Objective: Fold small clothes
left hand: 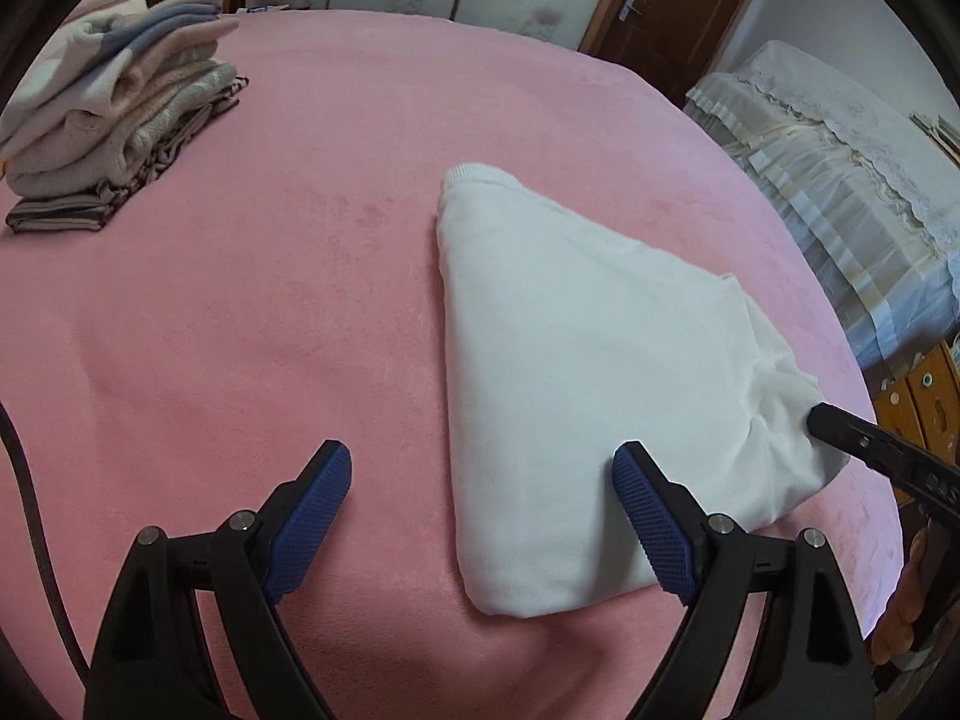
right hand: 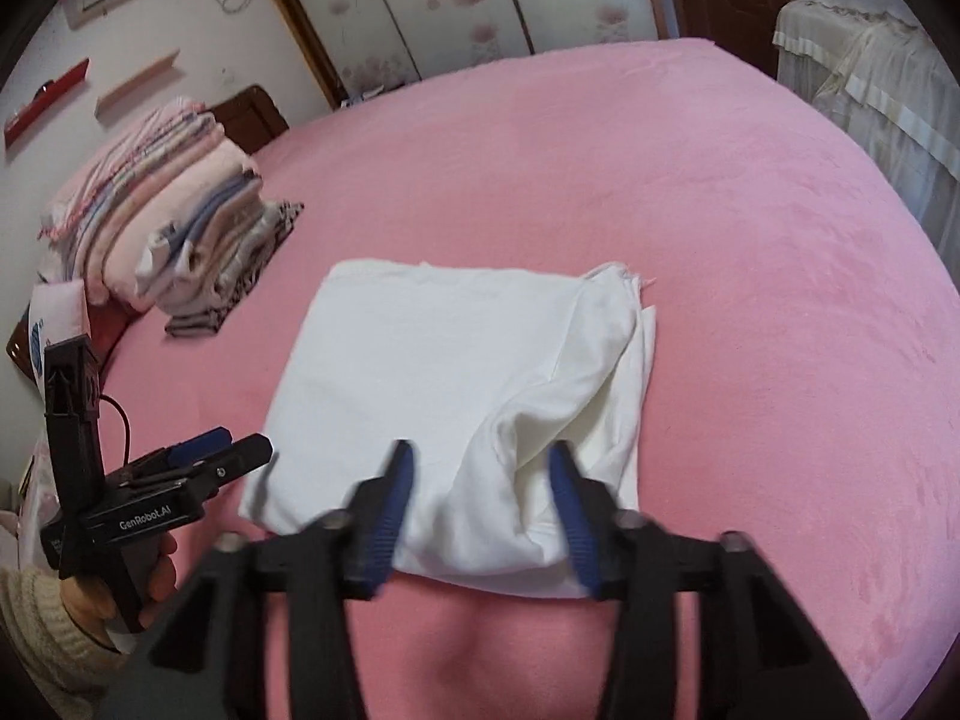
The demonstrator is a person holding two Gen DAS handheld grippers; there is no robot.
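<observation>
White garment (left hand: 570, 360): folded, flat on pink bed cover (left hand: 240, 300).
Left gripper (left hand: 480, 498): spread wide, empty, at garment's 7 o'clock.
Right gripper (right hand: 480, 480): part-spread around bunched fold, 5 o'clock; grip unclear.
Folded stack (left hand: 108, 120): 10 o'clock.

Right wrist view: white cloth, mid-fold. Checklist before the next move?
1. Left gripper open, nothing between its jaws: ok.
2. Right gripper holding the folded white cloth: cannot tell. Fabric is bunched between its jaws, but the fingers are blurred.
3. Cloth lying flat: not ok. The side by the right gripper is rumpled, and the layers at the far right corner are uneven.
4. Pink plush bed cover bare around the cloth: ok.
5. Stack of folded pastel clothes well apart from the cloth: ok.
</observation>
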